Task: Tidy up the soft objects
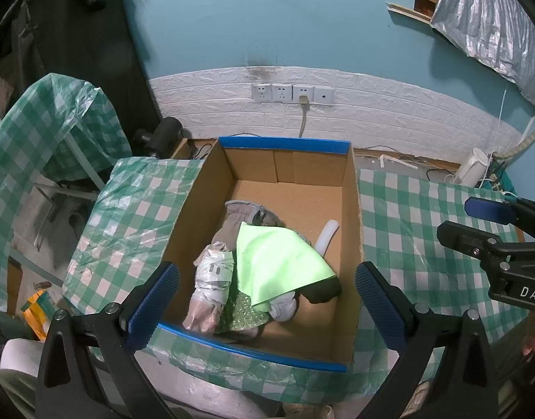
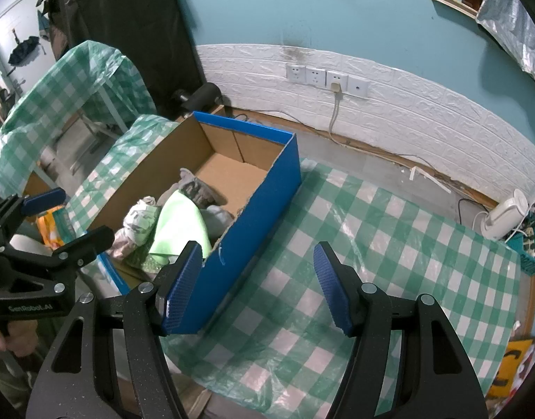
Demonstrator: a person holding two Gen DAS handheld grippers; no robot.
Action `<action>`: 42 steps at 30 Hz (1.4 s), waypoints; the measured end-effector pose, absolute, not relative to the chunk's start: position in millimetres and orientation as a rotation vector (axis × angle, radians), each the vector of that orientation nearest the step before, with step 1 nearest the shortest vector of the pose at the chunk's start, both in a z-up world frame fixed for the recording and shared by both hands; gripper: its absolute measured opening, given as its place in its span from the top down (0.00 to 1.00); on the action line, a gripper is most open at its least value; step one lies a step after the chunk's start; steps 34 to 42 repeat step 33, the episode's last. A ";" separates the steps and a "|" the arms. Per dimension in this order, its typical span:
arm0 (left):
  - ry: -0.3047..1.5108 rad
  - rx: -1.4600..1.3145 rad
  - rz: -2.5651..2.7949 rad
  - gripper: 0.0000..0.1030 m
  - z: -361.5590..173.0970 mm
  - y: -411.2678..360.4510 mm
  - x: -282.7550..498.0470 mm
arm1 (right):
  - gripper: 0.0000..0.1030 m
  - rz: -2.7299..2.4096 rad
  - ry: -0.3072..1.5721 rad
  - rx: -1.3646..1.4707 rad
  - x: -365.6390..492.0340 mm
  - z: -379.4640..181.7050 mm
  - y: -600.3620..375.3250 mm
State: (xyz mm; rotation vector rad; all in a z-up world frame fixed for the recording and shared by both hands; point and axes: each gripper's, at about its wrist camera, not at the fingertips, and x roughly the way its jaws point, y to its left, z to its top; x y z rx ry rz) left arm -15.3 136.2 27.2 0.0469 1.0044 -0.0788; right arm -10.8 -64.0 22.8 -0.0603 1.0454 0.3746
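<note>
Green-checked table point(image 2: 389, 237) against blue wall point(image 2: 337, 10), bearing box point(image 2: 260, 188).

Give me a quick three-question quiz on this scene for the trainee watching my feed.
1. True or false: the cardboard box sits on the green checked tablecloth.
2. Which item lies on top of the pile in the box? A) light green cloth B) grey glove C) sequin fabric
3. Is either the left gripper or the right gripper holding anything?

Key: 1. True. 2. A. 3. No; both sets of fingers stand open with nothing between them.
</note>
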 end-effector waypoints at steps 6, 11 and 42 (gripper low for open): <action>1.004 0.046 -0.077 0.01 27.1 135.9 -15.3 | 0.36 0.374 1.045 -0.059 -10.8 23.0 -63.9; 1.005 0.046 -0.077 0.01 27.1 135.3 -15.3 | 0.36 0.374 1.046 -0.059 -10.8 23.4 -64.5; 1.008 0.046 -0.075 0.01 27.2 132.9 -15.2 | 0.36 0.372 1.046 -0.060 -10.7 23.7 -64.8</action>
